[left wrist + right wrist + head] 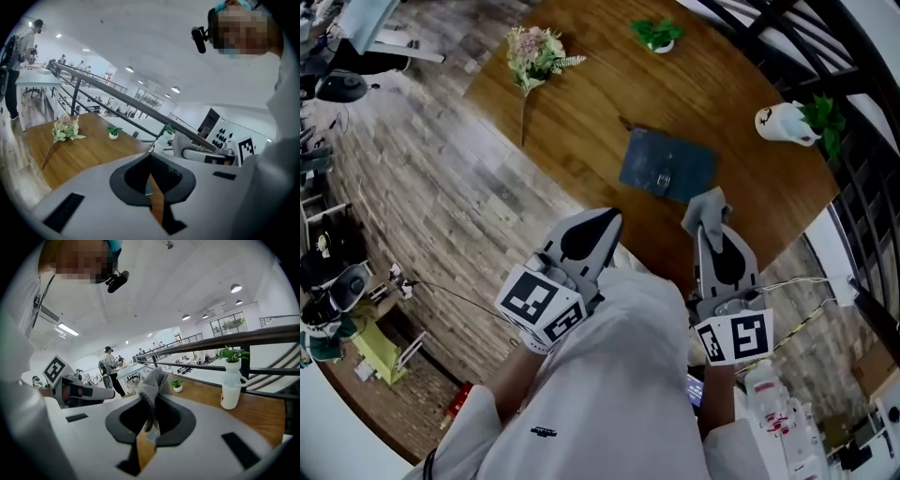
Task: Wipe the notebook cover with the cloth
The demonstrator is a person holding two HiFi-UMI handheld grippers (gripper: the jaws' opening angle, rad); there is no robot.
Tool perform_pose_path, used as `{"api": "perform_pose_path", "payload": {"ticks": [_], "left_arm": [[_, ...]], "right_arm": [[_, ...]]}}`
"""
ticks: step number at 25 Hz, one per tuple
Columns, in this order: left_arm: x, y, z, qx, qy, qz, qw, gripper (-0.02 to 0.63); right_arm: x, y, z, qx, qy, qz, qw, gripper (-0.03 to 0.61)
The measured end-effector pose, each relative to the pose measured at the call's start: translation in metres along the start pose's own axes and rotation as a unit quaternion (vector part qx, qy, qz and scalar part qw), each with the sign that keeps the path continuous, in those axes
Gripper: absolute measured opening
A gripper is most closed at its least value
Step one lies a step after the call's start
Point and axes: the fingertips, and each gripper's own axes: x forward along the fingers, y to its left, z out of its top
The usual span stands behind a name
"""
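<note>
A dark blue notebook with a small clasp lies closed on the round wooden table, near its front edge. My right gripper is shut on a grey cloth, which sticks up past the tips just short of the notebook's near right corner. In the right gripper view the cloth bunches between the jaws of the right gripper. My left gripper is shut and holds nothing, left of the notebook, over the table's edge. In its own view the left gripper points at the far railing.
A flower bunch lies at the table's far left and a small potted plant stands at the far edge. A white jug with a plant stands at the right edge by a dark railing. The person's white sleeves fill the foreground.
</note>
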Motion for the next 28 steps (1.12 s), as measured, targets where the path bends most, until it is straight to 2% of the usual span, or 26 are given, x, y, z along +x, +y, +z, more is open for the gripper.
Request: {"api": "perform_pose_path", "payload": {"ticks": [11, 22, 28], "left_arm": [[0.036, 0.041, -0.023, -0.008, 0.027, -0.003, 0.9996, 0.018], [0.061, 0.083, -0.056, -0.019, 0.056, 0.01, 0.9982, 0.018], [0.076, 0.098, -0.078, -0.025, 0.07, 0.012, 0.9971, 0.018]], "right_arm": [[0.042, -0.025, -0.024, 0.002, 0.029, -0.021, 0.999, 0.037], [0.094, -0.022, -0.057, -0.027, 0.059, 0.014, 0.998, 0.037], [0.121, -0.027, -0.074, -0.031, 0.067, 0.016, 0.997, 0.038]]}}
